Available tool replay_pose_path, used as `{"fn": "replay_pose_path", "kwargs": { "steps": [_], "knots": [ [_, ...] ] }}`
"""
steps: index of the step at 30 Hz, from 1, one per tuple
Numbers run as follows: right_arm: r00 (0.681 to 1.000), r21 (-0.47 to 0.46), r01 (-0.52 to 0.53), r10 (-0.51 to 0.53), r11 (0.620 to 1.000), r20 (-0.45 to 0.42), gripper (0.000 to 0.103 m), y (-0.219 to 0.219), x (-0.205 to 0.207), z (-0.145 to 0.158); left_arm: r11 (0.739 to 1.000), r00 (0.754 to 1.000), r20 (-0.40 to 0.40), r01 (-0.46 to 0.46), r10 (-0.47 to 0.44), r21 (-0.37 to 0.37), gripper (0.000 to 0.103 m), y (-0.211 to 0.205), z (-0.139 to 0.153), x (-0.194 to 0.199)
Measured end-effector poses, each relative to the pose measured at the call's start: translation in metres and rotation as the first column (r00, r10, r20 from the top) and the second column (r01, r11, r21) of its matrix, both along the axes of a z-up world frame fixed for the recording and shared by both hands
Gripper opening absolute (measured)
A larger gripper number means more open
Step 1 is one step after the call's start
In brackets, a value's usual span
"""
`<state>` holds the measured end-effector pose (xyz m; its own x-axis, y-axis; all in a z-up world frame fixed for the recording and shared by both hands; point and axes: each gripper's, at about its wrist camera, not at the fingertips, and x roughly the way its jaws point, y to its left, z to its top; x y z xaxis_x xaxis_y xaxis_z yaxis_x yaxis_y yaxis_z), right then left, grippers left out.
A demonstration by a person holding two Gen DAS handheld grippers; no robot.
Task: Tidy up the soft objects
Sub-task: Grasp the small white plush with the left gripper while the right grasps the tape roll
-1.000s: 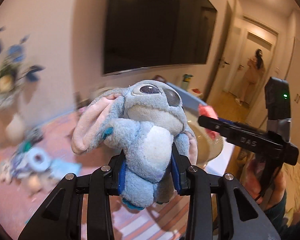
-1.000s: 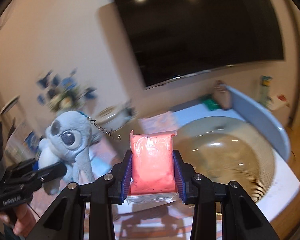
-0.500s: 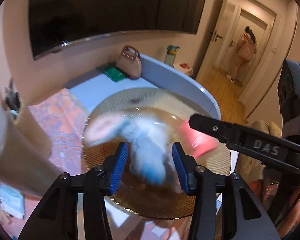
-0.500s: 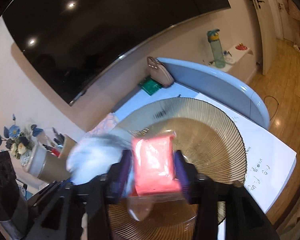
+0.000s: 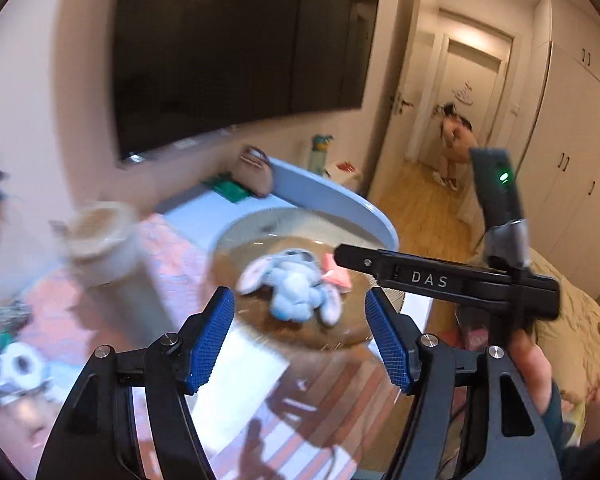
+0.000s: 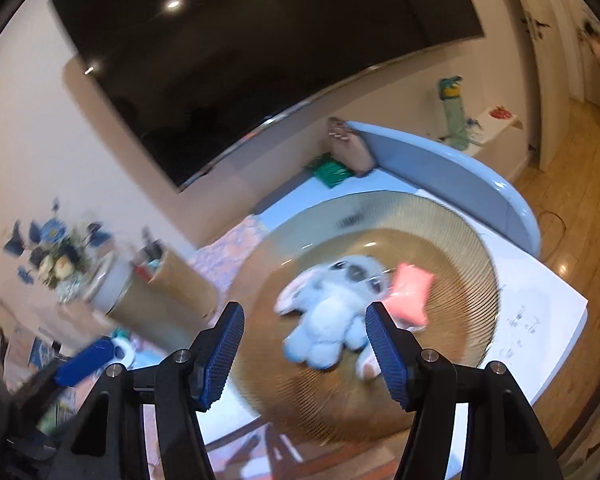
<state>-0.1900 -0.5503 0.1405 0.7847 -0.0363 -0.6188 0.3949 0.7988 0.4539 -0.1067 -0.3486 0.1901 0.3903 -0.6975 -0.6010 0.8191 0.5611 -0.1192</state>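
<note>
Big ribbed amber bowl (image 6: 452, 240) sits on the white tabletop (image 6: 540, 312), right of the patterned cloth and w/ the dark TV (image 5: 236, 52) on the far wall behind it. Both soft things lie inside the bowl, motion-blurred.

Blue plush toy (image 6: 332, 304) is on its back near bowl centre, head toward the far side, long pink-lined ears flopped out. Judged light, squashy, not fragile, fuzzy so not slippery; ears and limbs too floppy to lift by, so best hold is across the torso, where it'll compress a fair bit.

Pink soft packet (image 6: 410, 292) lies just right of the plush, touching or overlapping its ear; can't tell which. Clear film wrap prob slick and crinkly, filling gives; pinch across the flat middle, not the loose sealed edge.

Left gripper (image 5: 300, 336): jaws opening, abt mid-wide, nothing between the blue pads; the plush lies well beyond them, down in the bowl. Right gripper (image 6: 304, 344): jaws parted abt halfway, empty, touching nothing, hovering at the bowl's near side.
</note>
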Motion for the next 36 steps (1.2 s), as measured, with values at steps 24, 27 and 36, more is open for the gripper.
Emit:
{"fn": "replay_pose_path", "kwargs": {
  "steps": [24, 27, 36],
  "knots": [
    [0.795, -0.120, -0.601, 0.577, 0.790, -0.188, 0.062, 0.304, 0.125, -0.033, 0.665, 0.671, 0.034, -0.740, 0.741, 0.102, 0.090, 0.381, -0.045, 0.088],
    [0.790, -0.139, -0.608, 0.577, 0.782, -0.209, 0.062, 0.313, 0.145, -0.042, 0.676, 0.669, -0.097, -0.731, 0.737, 0.093, 0.090, 0.392, -0.078, 0.126],
    [0.800, -0.059, -0.592, 0.578, 0.804, -0.158, 0.062, 0.325, 0.239, -0.055, 0.547, 0.479, -0.446, -0.837, 0.756, 0.028, 0.090, 0.420, -0.142, 0.220]
  ]
}}
